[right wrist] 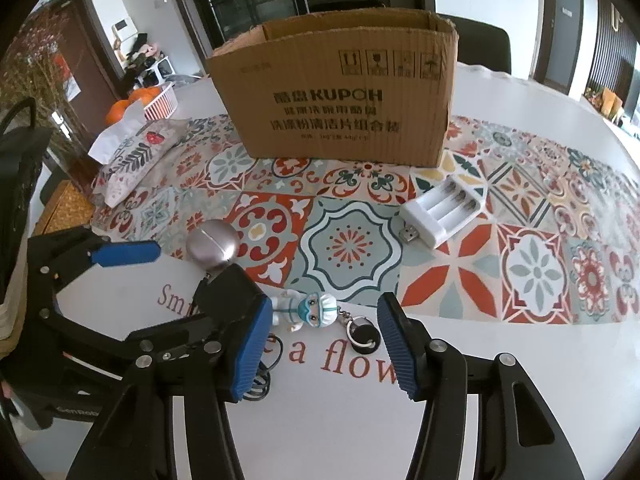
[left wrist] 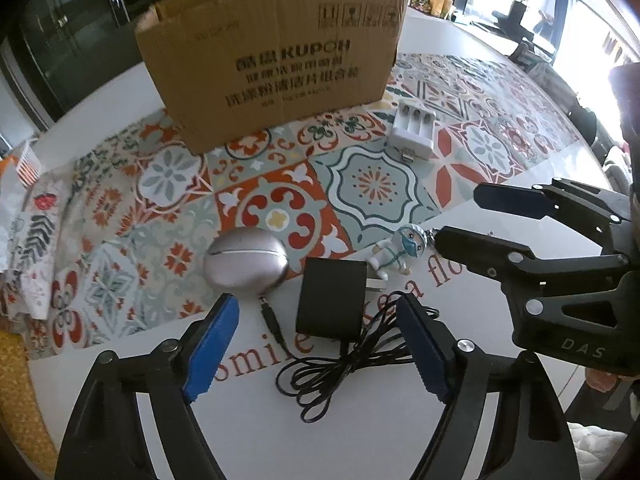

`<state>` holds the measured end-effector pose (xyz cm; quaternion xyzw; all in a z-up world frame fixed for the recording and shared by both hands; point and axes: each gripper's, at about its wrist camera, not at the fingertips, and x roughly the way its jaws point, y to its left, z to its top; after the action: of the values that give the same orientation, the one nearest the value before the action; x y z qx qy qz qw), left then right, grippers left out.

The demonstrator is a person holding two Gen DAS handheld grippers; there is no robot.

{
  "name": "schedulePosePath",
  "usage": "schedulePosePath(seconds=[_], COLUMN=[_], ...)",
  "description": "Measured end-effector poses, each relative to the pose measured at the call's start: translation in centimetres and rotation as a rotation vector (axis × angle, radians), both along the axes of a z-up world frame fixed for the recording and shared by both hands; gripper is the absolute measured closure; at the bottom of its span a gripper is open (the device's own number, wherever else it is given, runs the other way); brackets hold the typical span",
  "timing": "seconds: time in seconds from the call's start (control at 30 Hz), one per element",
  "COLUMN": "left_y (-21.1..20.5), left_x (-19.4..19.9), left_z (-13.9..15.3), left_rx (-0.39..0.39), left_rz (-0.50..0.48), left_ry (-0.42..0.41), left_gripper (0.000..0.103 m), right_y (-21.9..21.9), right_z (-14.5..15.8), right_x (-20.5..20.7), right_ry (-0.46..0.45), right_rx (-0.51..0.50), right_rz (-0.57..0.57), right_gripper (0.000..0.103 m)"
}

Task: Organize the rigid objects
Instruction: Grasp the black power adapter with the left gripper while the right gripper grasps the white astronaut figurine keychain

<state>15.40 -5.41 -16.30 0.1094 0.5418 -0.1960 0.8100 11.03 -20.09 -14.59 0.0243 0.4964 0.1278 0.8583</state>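
My left gripper (left wrist: 320,344) is open and points down at a black power adapter (left wrist: 332,296). The adapter's coiled cable (left wrist: 348,364) lies between the blue pads, and neither pad touches it. A silver egg-shaped case (left wrist: 246,262) lies just left of the adapter. My right gripper (right wrist: 324,344) is open above a small masked figurine (right wrist: 308,308) with a key ring (right wrist: 362,334), and its pads stand clear of it. The right gripper (left wrist: 458,216) also shows in the left wrist view, beside the figurine (left wrist: 400,250). A white battery charger (right wrist: 444,210) lies near the open cardboard box (right wrist: 340,112).
A patterned mat (right wrist: 520,264) covers the far part of the white table (right wrist: 120,308). At the left stand a floral pouch (right wrist: 136,164), a tissue (right wrist: 112,136) and a white basket (right wrist: 162,104) of oranges. A dark chair back (right wrist: 484,46) rises behind the box.
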Motion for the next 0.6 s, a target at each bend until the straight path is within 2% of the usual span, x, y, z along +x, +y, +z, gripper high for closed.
schedulePosePath(seconds=[0.33, 0.6], left_y=[0.0, -0.3], left_x=[0.8, 1.1], left_z=[-1.6, -2.2], left_rx=[-0.003, 0.008], left_rz=[-0.005, -0.01], left_ry=[0.049, 0.075], left_gripper=[0.028, 0.036], right_y=[0.2, 0.1], right_z=[-1.7, -3.2], right_x=[0.8, 1.5], right_ry=[0.028, 0.061], right_rx=[0.036, 0.098], right_rz=[0.018, 0.025], right_gripper=[0.049, 0.059])
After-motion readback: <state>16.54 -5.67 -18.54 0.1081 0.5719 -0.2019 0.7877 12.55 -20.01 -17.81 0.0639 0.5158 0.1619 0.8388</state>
